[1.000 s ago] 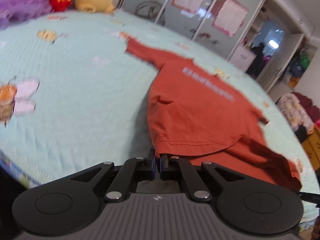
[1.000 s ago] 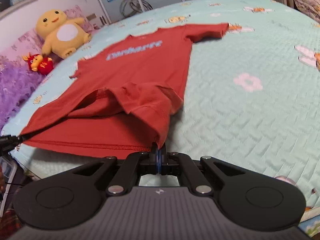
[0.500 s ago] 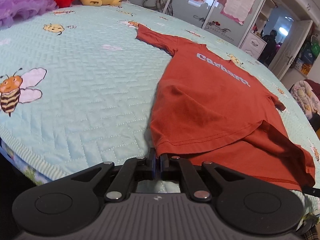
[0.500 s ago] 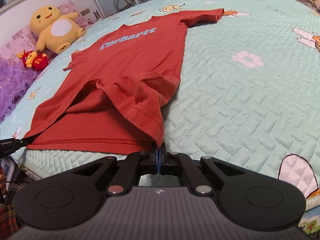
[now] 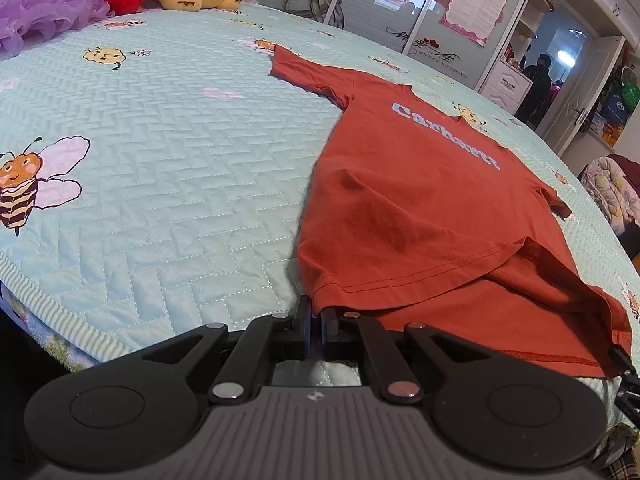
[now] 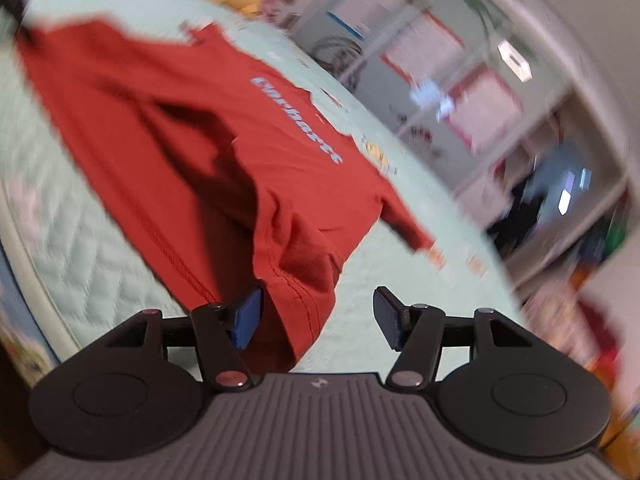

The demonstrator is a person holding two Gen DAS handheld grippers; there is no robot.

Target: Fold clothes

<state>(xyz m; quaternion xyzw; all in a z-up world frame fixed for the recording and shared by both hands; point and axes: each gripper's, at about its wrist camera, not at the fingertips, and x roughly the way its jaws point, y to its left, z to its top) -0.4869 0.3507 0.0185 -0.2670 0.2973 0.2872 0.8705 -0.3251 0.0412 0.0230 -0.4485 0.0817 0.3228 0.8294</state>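
The rust-red cotton T-shirt (image 5: 412, 184) with pale blue lettering is lying flat on the quilted mint bedspread (image 5: 160, 168), its long axis running from lower centre toward the upper right. The left gripper (image 5: 315, 322) is pinching the hem corner shut. The right gripper (image 6: 318, 316) is gaping wide, a loose hem fold draping beside its left finger (image 6: 246, 318) in a blurred frame.

The left wrist camera sits low at the near edge of the bed (image 5: 160, 168), just behind the left claw (image 5: 315, 320). It faces forward across the quilt toward the wardrobe doors (image 5: 400, 12). The right wrist camera looks from behind the right claw (image 6: 318, 316); it is tilted and its picture is blurred. Both views are close to the red T-shirt (image 5: 420, 200) and share its printed front (image 6: 296, 120).
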